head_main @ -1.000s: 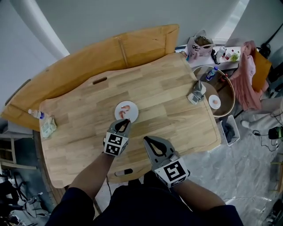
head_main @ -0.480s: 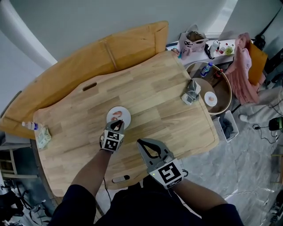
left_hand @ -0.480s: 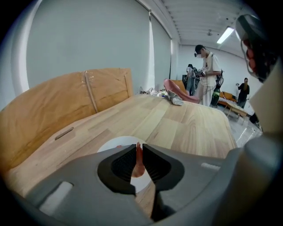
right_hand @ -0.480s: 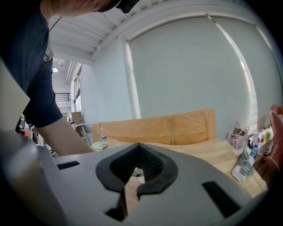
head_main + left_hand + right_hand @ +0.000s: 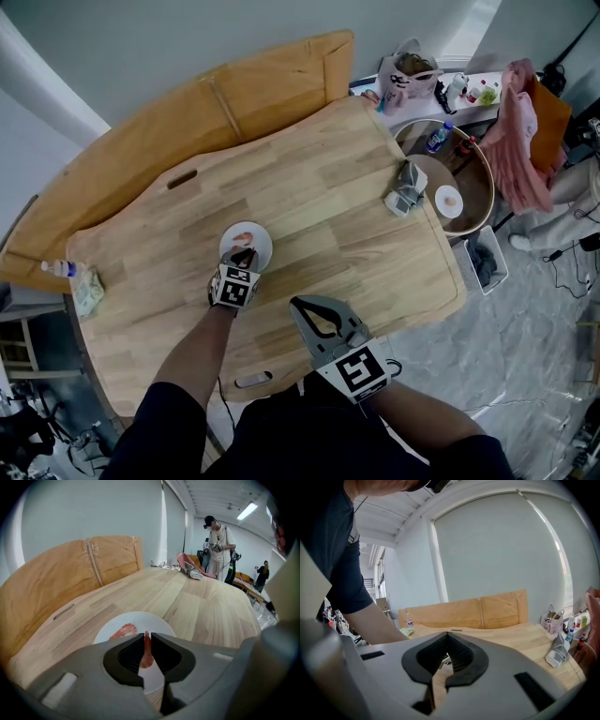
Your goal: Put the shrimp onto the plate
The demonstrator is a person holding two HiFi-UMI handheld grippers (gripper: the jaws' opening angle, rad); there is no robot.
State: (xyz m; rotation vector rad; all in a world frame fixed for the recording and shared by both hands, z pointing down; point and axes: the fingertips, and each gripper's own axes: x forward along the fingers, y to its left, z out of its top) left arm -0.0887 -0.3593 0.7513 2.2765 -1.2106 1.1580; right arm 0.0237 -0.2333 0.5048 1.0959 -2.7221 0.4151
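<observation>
A small white plate (image 5: 263,247) lies on the wooden table, and one pink shrimp (image 5: 243,235) rests on it. My left gripper (image 5: 242,257) hovers over the plate's near rim. In the left gripper view the gripper (image 5: 146,635) is shut on a second shrimp (image 5: 147,652), which hangs upright between the jaws above the plate (image 5: 161,626); the lying shrimp (image 5: 123,631) sits just beyond. My right gripper (image 5: 299,303) stays over the table's near edge, its jaws (image 5: 446,634) shut with nothing in them.
A folded grey cloth (image 5: 405,187) sits near the table's right edge, above a round tub (image 5: 476,192) holding a small dish. A bottle and rag (image 5: 70,277) sit far left. A wooden board (image 5: 234,94) leans behind. People stand far off (image 5: 216,541).
My left gripper with the shrimp has crept forward to the plate's near rim. The right gripper has kept its place near the table's edge.
</observation>
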